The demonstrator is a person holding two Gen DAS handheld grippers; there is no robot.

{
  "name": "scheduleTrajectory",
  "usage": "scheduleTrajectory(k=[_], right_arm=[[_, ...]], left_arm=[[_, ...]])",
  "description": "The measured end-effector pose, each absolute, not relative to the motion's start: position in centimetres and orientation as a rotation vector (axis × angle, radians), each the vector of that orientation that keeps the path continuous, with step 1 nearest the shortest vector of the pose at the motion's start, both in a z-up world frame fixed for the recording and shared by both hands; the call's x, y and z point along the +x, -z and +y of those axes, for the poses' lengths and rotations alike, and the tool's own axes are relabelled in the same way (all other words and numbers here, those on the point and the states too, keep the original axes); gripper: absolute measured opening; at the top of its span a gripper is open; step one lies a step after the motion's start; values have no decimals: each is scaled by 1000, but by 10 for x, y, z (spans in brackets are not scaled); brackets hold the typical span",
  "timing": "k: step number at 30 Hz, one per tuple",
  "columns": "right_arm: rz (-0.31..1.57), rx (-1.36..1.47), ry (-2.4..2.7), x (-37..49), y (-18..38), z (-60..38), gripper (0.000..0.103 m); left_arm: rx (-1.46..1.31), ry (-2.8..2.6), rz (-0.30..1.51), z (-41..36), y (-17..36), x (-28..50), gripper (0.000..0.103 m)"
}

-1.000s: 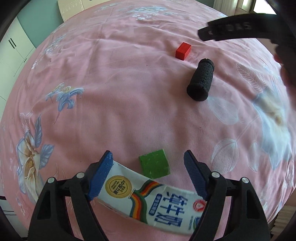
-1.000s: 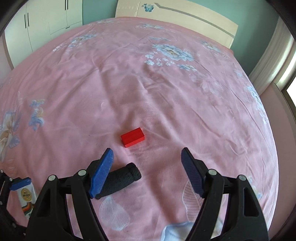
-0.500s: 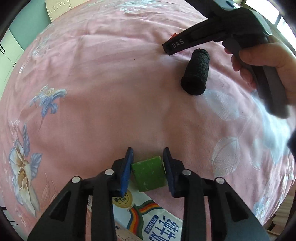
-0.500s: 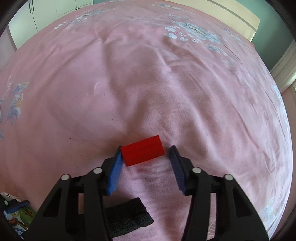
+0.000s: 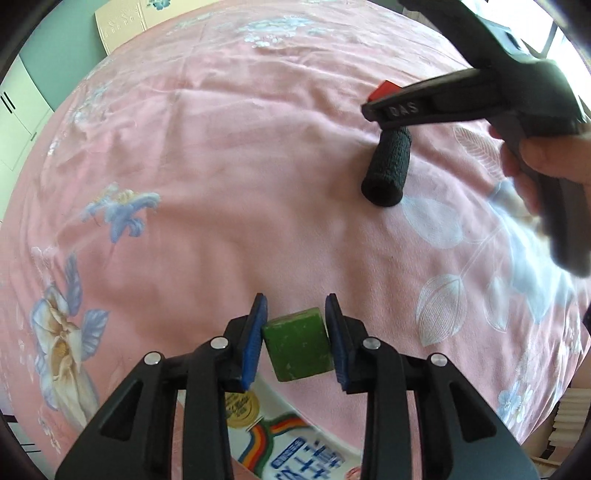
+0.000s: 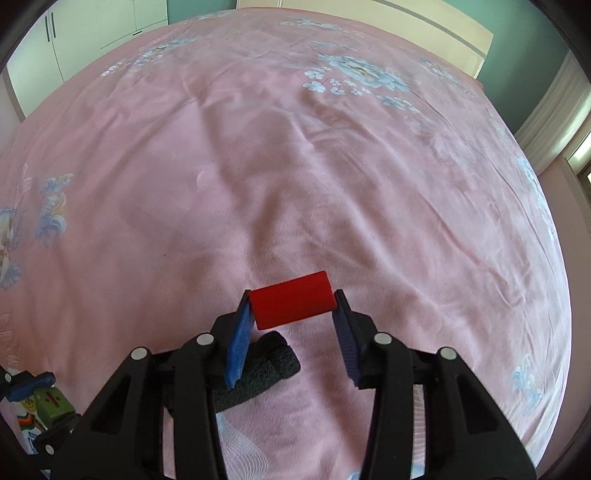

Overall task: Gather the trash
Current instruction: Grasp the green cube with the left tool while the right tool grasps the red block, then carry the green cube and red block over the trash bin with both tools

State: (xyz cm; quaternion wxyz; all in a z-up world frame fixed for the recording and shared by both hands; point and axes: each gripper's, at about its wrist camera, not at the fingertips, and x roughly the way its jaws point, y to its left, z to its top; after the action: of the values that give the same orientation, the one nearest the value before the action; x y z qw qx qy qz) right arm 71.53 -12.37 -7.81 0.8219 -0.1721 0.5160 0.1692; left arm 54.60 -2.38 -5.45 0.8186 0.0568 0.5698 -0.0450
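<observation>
My left gripper (image 5: 295, 339) is shut on a green block (image 5: 297, 345) and holds it just above the pink bedsheet. A flattened milk carton (image 5: 291, 439) lies under the gripper. My right gripper (image 6: 293, 321) is shut on a red block (image 6: 293, 304), also glimpsed in the left wrist view (image 5: 384, 89). A black foam roll (image 5: 388, 168) lies on the sheet below the right gripper; it shows in the right wrist view (image 6: 258, 373) too. The left gripper with its green block (image 6: 51, 404) shows at the right wrist view's lower left.
The pink floral bedsheet (image 6: 295, 166) covers the whole bed. A cream headboard (image 6: 424, 26) and white cupboards (image 6: 92, 26) stand beyond it. The bed's edge drops off at the right (image 5: 554, 424).
Both grippers went from open to closed, the left on the green block and the right on the red block. Both blocks now sit lifted a little between the pads.
</observation>
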Motion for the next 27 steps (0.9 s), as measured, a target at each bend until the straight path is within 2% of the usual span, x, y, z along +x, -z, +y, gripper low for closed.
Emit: scheduleTrajectory(k=[8, 15, 27], right_arm=[[1043, -319, -317, 674, 6, -144, 44], [987, -317, -318, 604, -62, -160, 44], [886, -362, -351, 454, -157, -168, 44]], left_arm=[[142, 66, 1129, -28, 3, 544, 35], [156, 50, 1041, -27, -61, 517, 35], [207, 59, 880, -32, -157, 412, 35]])
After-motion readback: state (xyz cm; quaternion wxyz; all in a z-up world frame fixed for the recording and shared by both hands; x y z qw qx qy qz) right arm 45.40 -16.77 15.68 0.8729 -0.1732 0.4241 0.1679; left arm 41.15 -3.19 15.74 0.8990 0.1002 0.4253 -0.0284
